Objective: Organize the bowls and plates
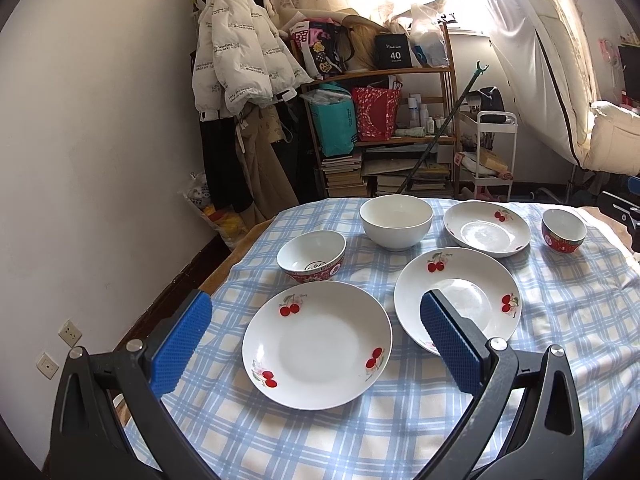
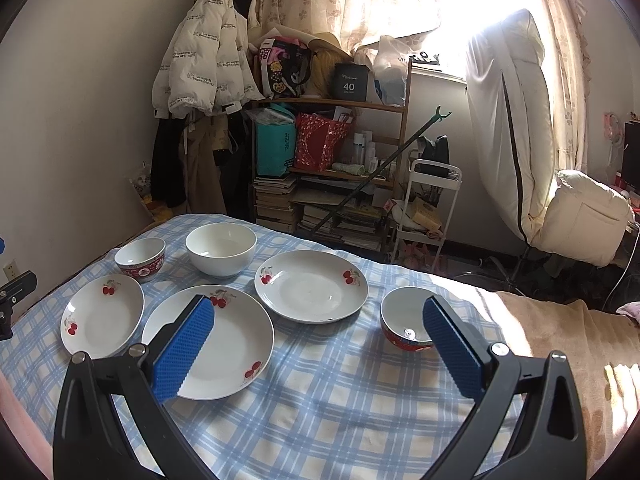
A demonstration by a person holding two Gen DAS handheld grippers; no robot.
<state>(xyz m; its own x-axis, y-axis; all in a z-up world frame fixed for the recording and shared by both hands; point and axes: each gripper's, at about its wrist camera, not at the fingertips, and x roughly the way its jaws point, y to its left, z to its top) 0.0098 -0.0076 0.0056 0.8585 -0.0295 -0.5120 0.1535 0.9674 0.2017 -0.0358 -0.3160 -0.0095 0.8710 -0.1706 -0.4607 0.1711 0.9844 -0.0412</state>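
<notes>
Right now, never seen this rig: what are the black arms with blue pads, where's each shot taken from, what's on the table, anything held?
No robot here: a person holds a handheld two-finger gripper in each hand, with a fisheye camera looking along its fingers. One picture is from the left gripper, the other from the right gripper. Both are open and hold nothing.

On the blue-and-white checked tablecloth lie three white cherry-print plates: near-left, middle and far. There are also a plain white bowl and two red-patterned bowls with white insides, one on the left, one on the right. Nothing is stacked yet.
</notes>
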